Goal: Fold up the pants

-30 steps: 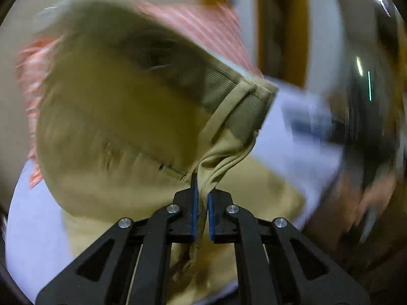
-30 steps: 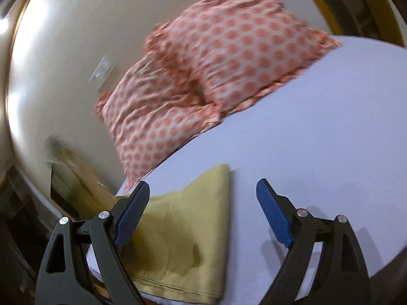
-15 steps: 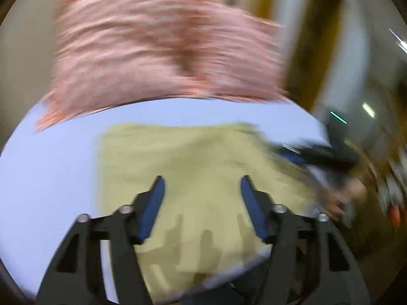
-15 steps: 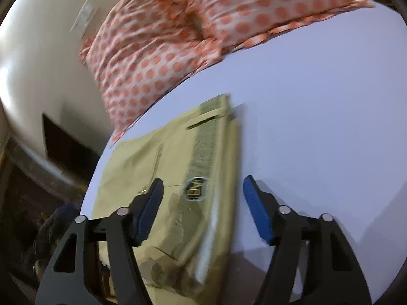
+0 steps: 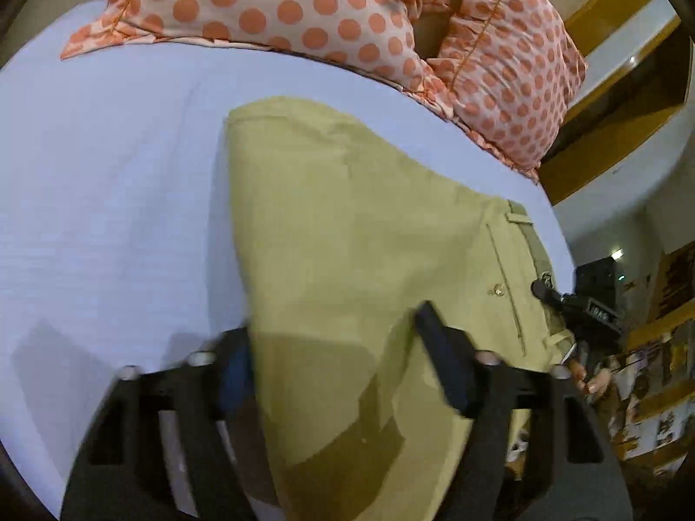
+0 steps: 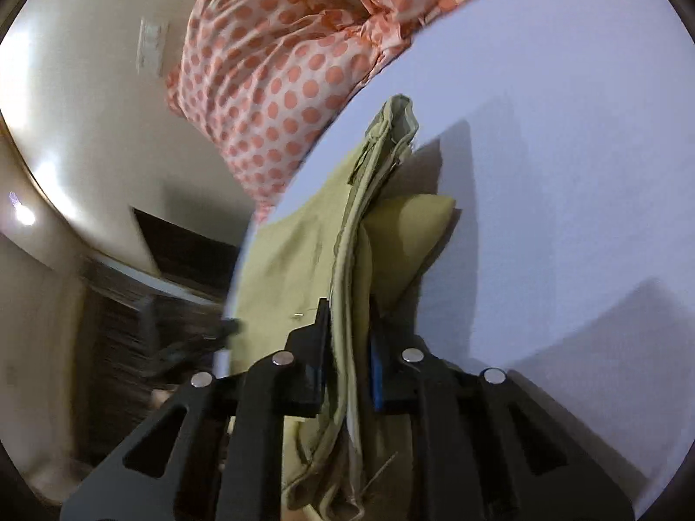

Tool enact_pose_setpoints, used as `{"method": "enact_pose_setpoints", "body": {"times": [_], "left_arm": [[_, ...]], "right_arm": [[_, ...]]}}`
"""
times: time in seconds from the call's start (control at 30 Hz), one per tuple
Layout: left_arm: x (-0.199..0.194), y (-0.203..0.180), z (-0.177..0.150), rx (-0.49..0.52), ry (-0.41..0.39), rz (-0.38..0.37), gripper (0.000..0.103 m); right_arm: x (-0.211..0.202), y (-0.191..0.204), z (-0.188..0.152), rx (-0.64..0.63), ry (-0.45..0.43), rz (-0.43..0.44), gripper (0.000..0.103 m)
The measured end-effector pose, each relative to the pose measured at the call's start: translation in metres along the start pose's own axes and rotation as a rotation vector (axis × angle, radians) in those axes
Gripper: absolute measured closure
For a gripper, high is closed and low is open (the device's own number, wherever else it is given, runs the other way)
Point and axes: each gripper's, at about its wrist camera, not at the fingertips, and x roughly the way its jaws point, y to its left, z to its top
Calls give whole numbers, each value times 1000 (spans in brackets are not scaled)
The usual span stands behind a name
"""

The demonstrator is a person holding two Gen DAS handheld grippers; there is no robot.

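Khaki pants [image 5: 356, 234] lie folded flat on the pale sheet of the bed [image 5: 108, 199], waistband with a button at the right. My left gripper [image 5: 334, 347] is open, hovering over the near part of the pants with a finger on each side. In the right wrist view my right gripper [image 6: 347, 338] is shut on the waistband edge of the pants [image 6: 360, 260], which stands up in layers between the pads. The right gripper also shows in the left wrist view [image 5: 573, 304] at the pants' right edge.
Two orange polka-dot pillows [image 5: 347, 21] lie at the head of the bed, also in the right wrist view [image 6: 282, 65]. The bed edge [image 6: 243, 260] drops off left of the pants. A cream wall [image 6: 87, 108] and shelves [image 5: 660, 347] stand beyond.
My left gripper let go of the pants, opened and now hovers over them laid flat. My right gripper came down on the waistband edge and closed on it.
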Motion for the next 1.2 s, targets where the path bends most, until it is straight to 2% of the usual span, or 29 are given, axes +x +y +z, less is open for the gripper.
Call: {"method": "enact_pose_setpoints", "body": {"times": [0.03,0.07,0.13,0.23,0.3,0.37,0.4,0.43,0.5,0.53,0.57,0.6,0.63,0.67,0.73,0.8,0.87,0.93,0.97,1.0,1.03,1.07,1.1,1.13,1.17,1.2], "left_arm": [[2,1,1,-3,12,-16,84],[4,3,3,-16,19,-42,91],[1,-3,10,-6,5,-37,93],[-3,-24,36,49,-53,-5,94],[-3,-35,56,74,-113,20,93],[11,-42,81,90,-157,105,92],[21,-42,90,90,-157,146,88],[35,-40,98,88,-145,218,87],[55,-33,104,68,-95,312,84],[53,-31,102,64,-98,297,82],[44,-30,98,67,-123,293,80],[34,-31,93,75,-144,300,81],[20,-34,87,94,-182,295,81],[7,-37,82,110,-216,262,78],[-5,-45,73,122,-235,168,65],[2,-52,69,117,-192,91,54],[29,-51,69,85,-97,68,51],[58,-42,69,32,-32,97,52],[55,-44,68,47,-82,113,51],[54,-48,66,53,-82,148,51],[50,-51,63,57,-83,157,51],[45,-55,56,69,-94,151,50],[34,-62,44,95,-118,139,43],[22,-70,27,127,-148,140,38],[15,-73,16,140,-163,148,27],[5,-80,-6,157,-189,177,17]], "right_arm": [[0,-1,1,14,3,16,89],[0,1,4,23,5,38,90],[0,10,13,10,-1,40,90],[0,35,40,-53,-30,24,91],[1,51,66,-98,-79,3,91],[2,53,87,-103,-132,-27,92],[5,50,97,-99,-159,-59,92],[8,45,105,-95,-176,-105,91],[22,31,116,-93,-165,-279,84],[28,26,117,-102,-144,-434,80],[27,27,116,-123,-145,-502,80],[18,32,111,-171,-180,-535,80],[6,41,106,-208,-233,-531,73],[0,47,103,-224,-257,-506,54],[-5,63,97,-250,-270,-362,33],[13,71,96,-260,-193,-302,31],[36,64,98,-220,-117,-328,21],[54,44,103,-144,-71,-395,20],[56,38,104,-131,-81,-394,20],[54,40,104,-131,-101,-417,20],[47,49,96,-152,-120,-486,20],[41,56,88,-190,-138,-520,20],[36,64,77,-241,-162,-532,18],[27,69,63,-290,-185,-525,10],[16,81,39,-345,-213,-519,1],[10,90,19,-385,-238,-529,1]]}}
